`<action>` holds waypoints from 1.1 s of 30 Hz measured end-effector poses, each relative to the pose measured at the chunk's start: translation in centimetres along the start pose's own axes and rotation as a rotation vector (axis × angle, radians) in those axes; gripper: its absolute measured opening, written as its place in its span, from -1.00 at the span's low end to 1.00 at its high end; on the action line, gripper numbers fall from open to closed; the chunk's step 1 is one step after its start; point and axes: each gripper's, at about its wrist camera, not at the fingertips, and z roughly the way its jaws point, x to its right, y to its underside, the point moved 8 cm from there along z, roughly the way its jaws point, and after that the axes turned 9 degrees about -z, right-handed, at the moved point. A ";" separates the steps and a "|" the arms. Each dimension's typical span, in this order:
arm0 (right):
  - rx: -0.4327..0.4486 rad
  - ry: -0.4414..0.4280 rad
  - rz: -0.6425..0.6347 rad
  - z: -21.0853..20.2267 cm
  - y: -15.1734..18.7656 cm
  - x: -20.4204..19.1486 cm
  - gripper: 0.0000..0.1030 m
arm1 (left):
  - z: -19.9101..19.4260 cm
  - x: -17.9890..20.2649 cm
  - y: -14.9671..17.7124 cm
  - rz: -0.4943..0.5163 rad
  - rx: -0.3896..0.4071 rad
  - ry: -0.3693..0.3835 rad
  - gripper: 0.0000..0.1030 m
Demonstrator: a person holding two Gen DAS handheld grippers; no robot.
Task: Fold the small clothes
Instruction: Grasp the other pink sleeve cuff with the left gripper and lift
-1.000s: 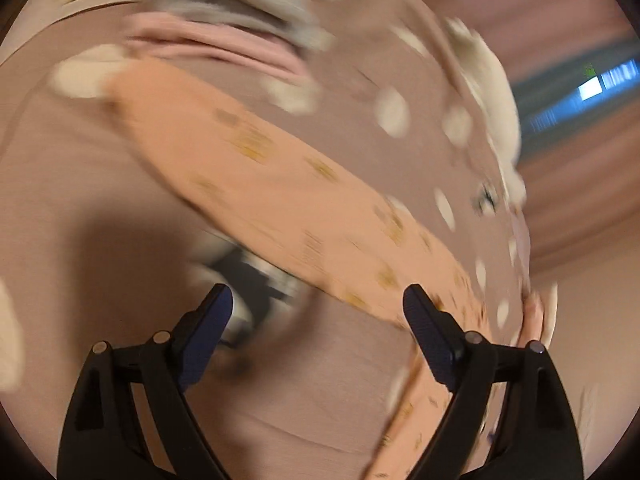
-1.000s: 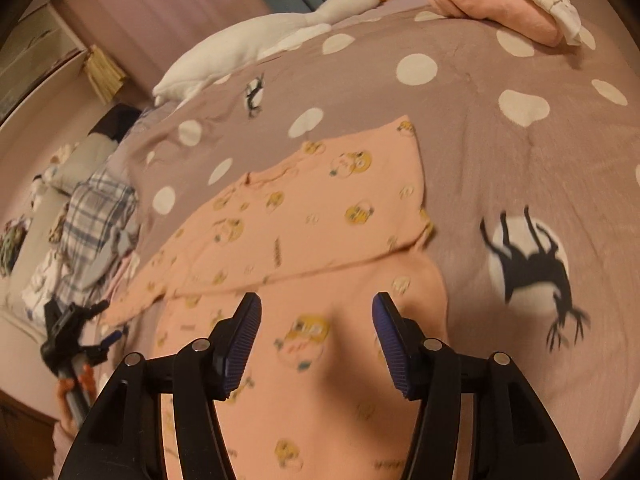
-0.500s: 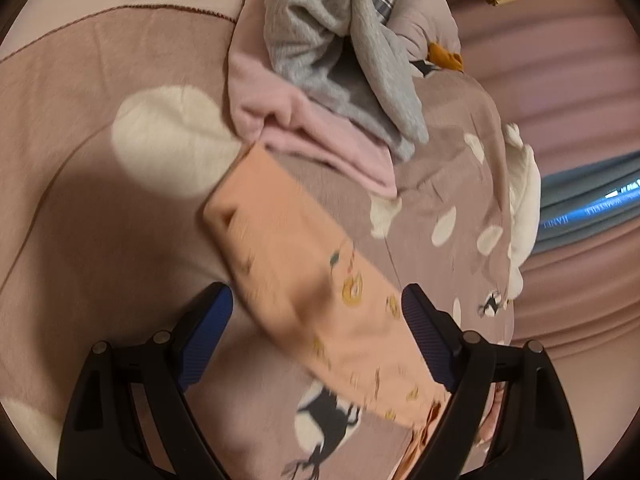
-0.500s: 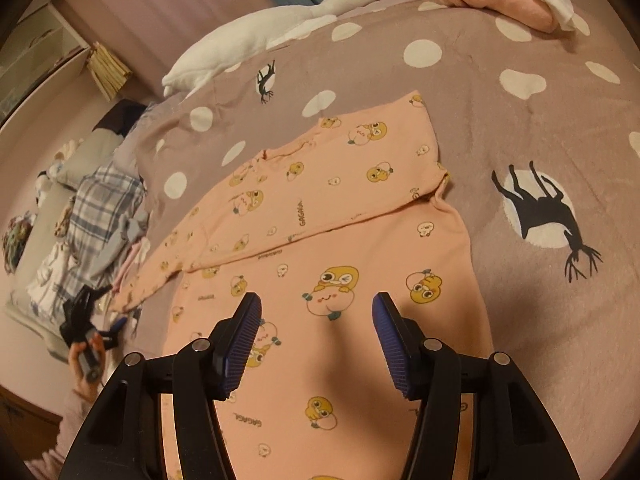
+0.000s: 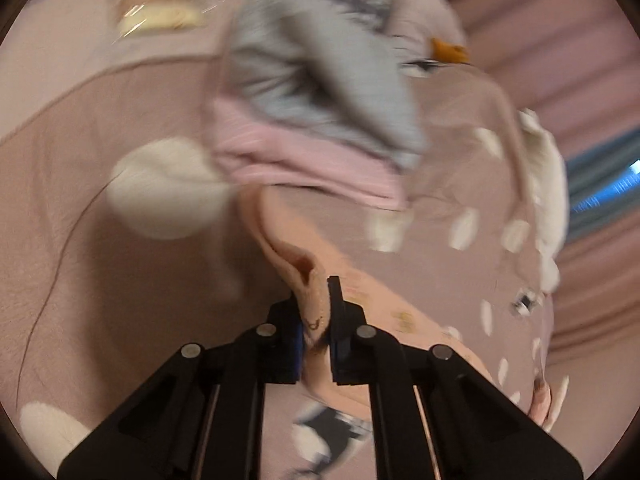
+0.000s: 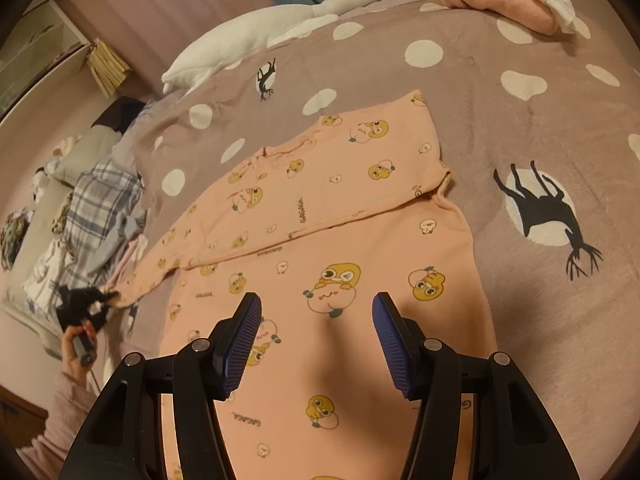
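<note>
A peach long-sleeved top point(image 6: 340, 240) with yellow cartoon prints lies flat on the polka-dot bedspread point(image 6: 540, 128). One sleeve is folded across the chest; the other sleeve point(image 6: 160, 272) stretches out to the left. My left gripper point(image 5: 316, 312) is shut on that sleeve's cuff point(image 5: 308, 280); it also shows at the left edge of the right wrist view point(image 6: 108, 296). My right gripper point(image 6: 316, 320) is open and empty, hovering above the lower body of the top.
A pile of grey, plaid and pink clothes point(image 5: 320, 92) lies just beyond the cuff. A white goose plush point(image 6: 272, 28) lies along the far side of the bed. Folded pink and white clothes point(image 6: 500, 0) sit at the far right.
My left gripper has closed on the sleeve cuff; it was open above the sleeve before. My right gripper has risen a little, so more of the top is in view.
</note>
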 end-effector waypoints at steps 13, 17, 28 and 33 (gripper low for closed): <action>0.038 -0.040 0.047 -1.6 1.5 1.1 0.12 | -1.9 20.1 14.6 0.464 -0.148 0.212 -0.88; 0.047 -0.039 0.069 -2.2 2.0 2.2 0.12 | -1.0 24.5 22.1 0.589 -0.219 0.236 -0.88; 0.070 -0.017 0.138 -3.7 3.5 5.6 0.12 | 7.5 26.1 38.4 0.840 -0.411 0.088 -0.79; 0.077 -0.042 0.135 -4.0 3.3 5.6 0.12 | 9.4 23.9 41.4 0.863 -0.554 0.058 -0.03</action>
